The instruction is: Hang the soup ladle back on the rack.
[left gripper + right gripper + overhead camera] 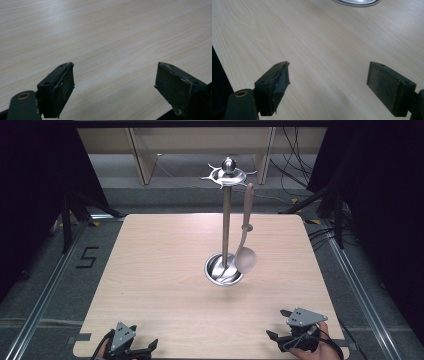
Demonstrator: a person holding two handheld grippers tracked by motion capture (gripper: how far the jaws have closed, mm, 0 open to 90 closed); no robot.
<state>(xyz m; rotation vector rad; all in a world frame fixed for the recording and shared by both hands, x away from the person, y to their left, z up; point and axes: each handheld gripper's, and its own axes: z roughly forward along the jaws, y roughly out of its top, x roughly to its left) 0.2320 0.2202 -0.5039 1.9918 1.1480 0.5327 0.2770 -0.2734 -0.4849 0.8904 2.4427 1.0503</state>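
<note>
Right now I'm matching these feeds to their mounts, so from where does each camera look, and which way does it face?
High view: above the person's side, looking forward and down on the wooden table, utensil stand and hanging spoon; left gripper and right gripper enter at the bottom.
Left gripper view: rides the left gripper, facing bare tabletop between open jaws.
Right gripper view: rides the right gripper, facing the stand's base, jaws open.
Shared: high and right gripper views both show the stand's base.

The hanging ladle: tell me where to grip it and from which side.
Grip the ladle on its straight wooden handle, just below the rack's top hook, coming from the right with the right gripper. The pole stands close on its left, and the round bowl would likely slip.
</note>
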